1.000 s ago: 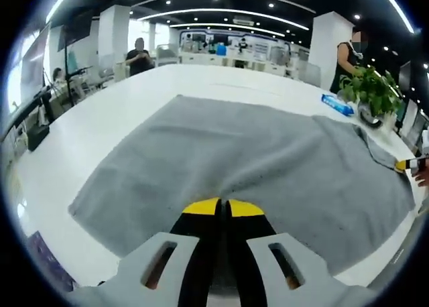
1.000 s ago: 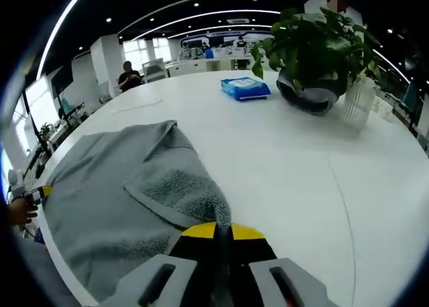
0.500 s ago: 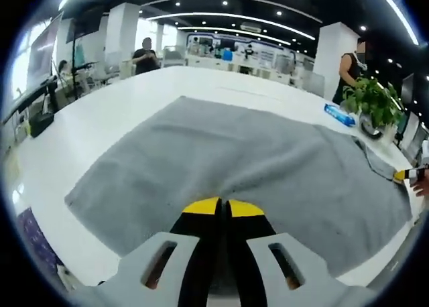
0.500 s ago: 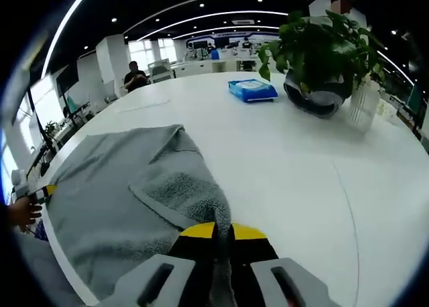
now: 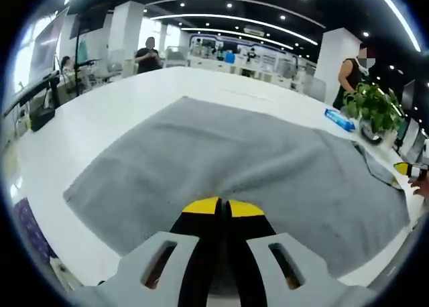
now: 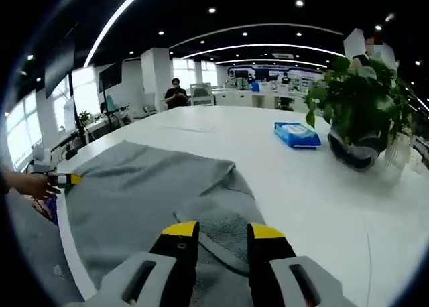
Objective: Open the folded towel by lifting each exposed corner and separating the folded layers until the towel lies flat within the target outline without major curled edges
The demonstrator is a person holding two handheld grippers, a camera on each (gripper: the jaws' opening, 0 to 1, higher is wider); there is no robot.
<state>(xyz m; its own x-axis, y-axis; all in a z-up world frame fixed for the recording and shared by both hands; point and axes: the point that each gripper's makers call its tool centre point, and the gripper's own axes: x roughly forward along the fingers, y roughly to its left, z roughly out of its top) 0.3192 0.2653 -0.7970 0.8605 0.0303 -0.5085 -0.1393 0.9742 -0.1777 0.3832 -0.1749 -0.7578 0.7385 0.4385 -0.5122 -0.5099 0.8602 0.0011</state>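
- Table [image 5: 87, 119]: one, white, smooth and large, with a curved edge; wide bare surface lay to the left of and beyond the towel in the left gripper view, and to the right of it in the right gripper view.
- Towel [image 5: 255, 166]: one, grey terry cloth with a nubby pile, spread across the near part of the table. Its left and far edges lay straight and flat. In the right gripper view its near corner [image 6: 224, 216] was folded over on itself, a darker band showing along the fold.
- Potted plant [image 6: 358, 112]: one, leafy green, in a dark rounded pot, standing on the table well right of the towel.
- Blue packet [image 6: 297, 134]: one, flat and soft-sided, lying on the table between the towel and the plant, apart from both.
- Left gripper [image 5: 223, 205]: grey body with yellow-tipped black jaws pressed together on the near edge of the towel, pinching the cloth.
- Right gripper [image 6: 221, 230]: same make; jaws stood apart with a clear gap, over the folded corner, holding nothing.
- Person's hand [image 6: 30, 184]: one, at the far left edge of the right gripper view, just beside the towel's far end.
- Bystanders: two, one in dark clothes [image 5: 149, 52] beyond the table's far side, one [image 5: 352, 69] behind the plant.
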